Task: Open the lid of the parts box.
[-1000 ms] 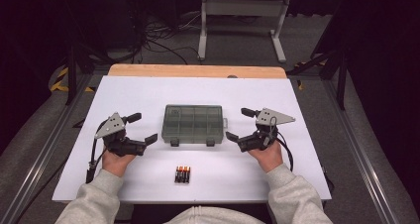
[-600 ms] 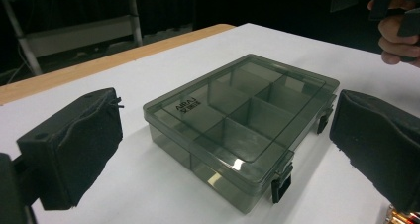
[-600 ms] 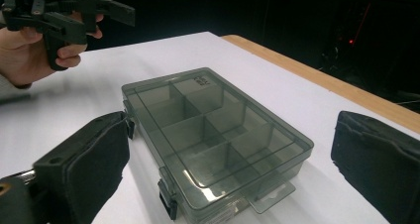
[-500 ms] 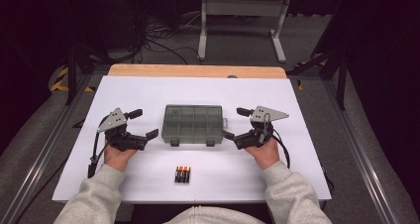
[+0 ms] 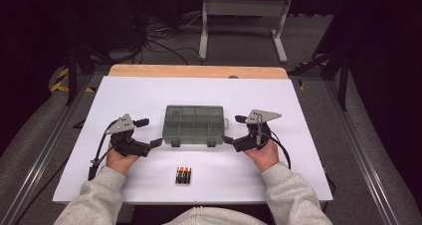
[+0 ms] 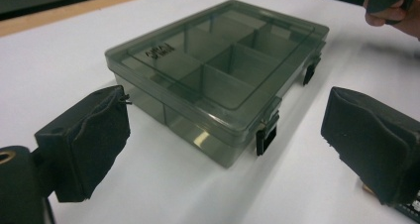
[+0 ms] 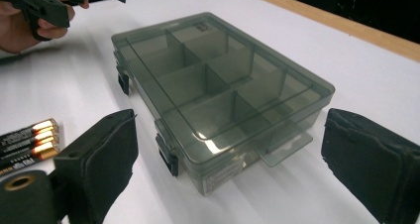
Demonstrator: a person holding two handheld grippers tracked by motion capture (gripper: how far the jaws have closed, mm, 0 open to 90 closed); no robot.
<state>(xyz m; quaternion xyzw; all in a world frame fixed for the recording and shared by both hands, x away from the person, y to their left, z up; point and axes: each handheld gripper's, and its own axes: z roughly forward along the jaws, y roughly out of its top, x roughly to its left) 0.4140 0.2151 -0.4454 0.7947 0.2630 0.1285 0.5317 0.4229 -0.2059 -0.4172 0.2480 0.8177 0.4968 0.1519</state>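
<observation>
White and smooth, the worktop (image 5: pixel 308 135) leaves bare room all round a smoky translucent plastic organiser box (image 5: pixel 194 124), lid closed, divided into rectangular compartments, lying mid-surface. Left gripper (image 5: pixel 149 133) and right gripper (image 5: pixel 231 130) flank its short ends, padded black fingers (image 7: pixel 369 154) spread, empty, the right pair just narrowing. Batteries (image 5: pixel 183 174) lie near the front edge.

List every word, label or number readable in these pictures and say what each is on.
Raised lettering on the lid of the compartment box: there, but seen upside down and too faint to read.
Small label on the box's end wall: too blurred to read.
Print on the batteries: white lettering, too small and cut off to read.
Nothing legible on the table.
</observation>
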